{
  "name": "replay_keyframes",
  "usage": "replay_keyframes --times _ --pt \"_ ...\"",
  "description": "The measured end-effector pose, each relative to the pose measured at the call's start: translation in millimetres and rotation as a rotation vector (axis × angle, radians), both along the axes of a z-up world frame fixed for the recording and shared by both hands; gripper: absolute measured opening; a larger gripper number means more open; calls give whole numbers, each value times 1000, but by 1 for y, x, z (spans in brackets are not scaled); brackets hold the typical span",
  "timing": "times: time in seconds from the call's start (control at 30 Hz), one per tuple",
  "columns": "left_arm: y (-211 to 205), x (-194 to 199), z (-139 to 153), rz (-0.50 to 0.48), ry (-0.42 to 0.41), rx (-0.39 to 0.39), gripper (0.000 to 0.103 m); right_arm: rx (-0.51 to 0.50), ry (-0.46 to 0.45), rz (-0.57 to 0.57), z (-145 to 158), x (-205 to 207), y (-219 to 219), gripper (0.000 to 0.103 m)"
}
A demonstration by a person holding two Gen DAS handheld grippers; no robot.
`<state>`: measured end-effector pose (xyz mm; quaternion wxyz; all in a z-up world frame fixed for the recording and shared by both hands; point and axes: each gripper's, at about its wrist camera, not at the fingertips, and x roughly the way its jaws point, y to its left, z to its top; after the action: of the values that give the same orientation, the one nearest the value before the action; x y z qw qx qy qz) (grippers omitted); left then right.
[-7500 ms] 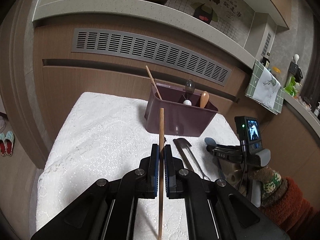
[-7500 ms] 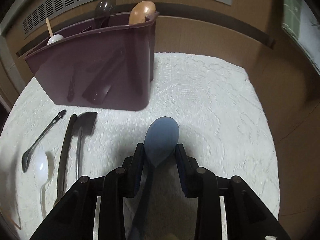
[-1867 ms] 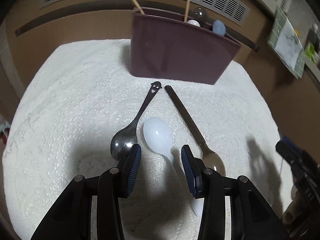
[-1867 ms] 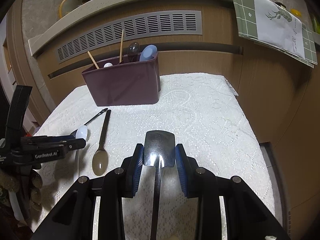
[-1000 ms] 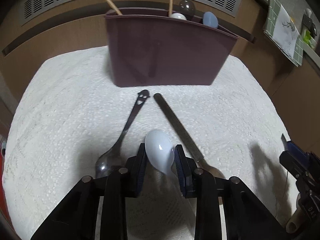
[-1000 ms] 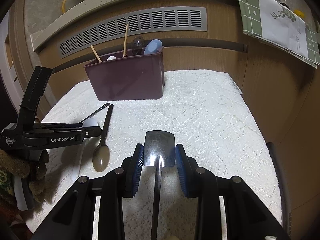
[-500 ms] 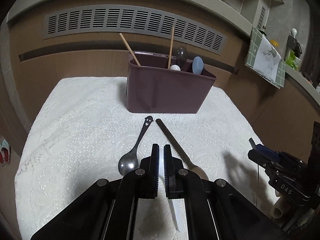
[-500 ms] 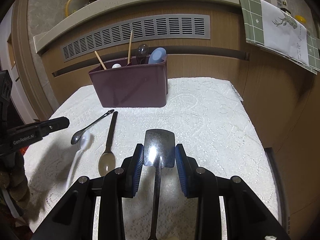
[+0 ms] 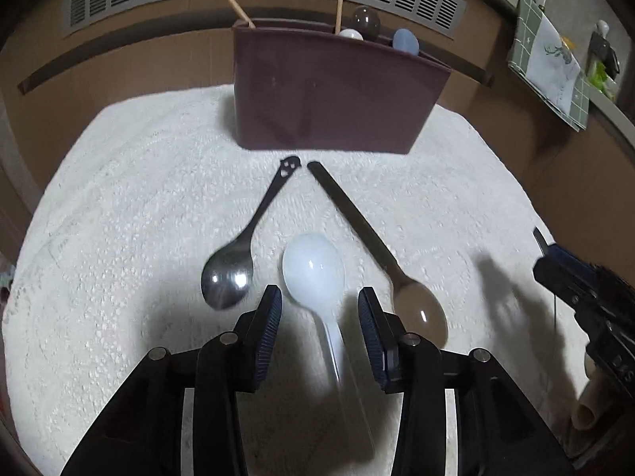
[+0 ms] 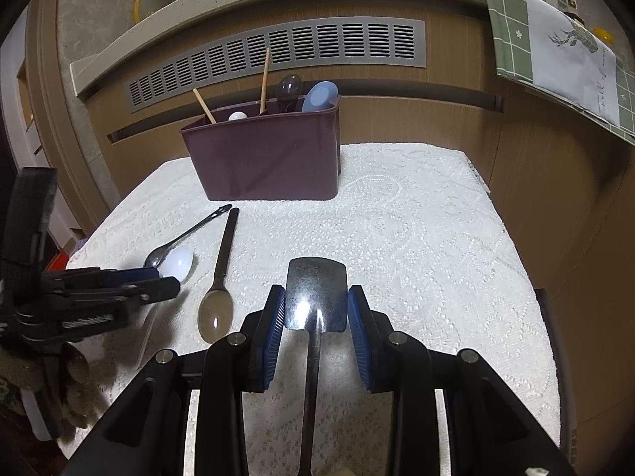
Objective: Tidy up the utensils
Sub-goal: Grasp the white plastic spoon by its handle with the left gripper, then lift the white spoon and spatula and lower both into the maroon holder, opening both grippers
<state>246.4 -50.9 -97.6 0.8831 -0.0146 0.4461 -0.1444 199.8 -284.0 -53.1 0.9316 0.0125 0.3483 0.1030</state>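
Observation:
A maroon utensil holder (image 9: 333, 91) stands at the back of the white lace cloth (image 9: 119, 198); it also shows in the right wrist view (image 10: 270, 158). It holds chopsticks and spoons. My left gripper (image 9: 320, 309) is open, its fingers on either side of a white plastic spoon (image 9: 313, 269) that lies on the cloth. A steel spoon (image 9: 230, 273) lies left of it and a brown spoon (image 9: 416, 309) right of it. My right gripper (image 10: 316, 303) is shut on a metal spatula (image 10: 316, 293), held above the cloth.
The cloth-covered table is bordered by a wooden cabinet wall with a grey vent (image 10: 278, 51) behind the holder. A green checked towel (image 10: 555, 47) hangs at the upper right. The table edge drops off at the right (image 10: 528, 277).
My left gripper, shut on the white spoon and raised half a second ago, is now low and open with the spoon on the cloth. My right gripper keeps holding the spatula.

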Motion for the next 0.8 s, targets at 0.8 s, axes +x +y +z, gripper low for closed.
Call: replay_keyframes --times 0.8 --pt "11 -6 26 58 -131 -49 34 -27 -27 -2 -2 3 2 29"
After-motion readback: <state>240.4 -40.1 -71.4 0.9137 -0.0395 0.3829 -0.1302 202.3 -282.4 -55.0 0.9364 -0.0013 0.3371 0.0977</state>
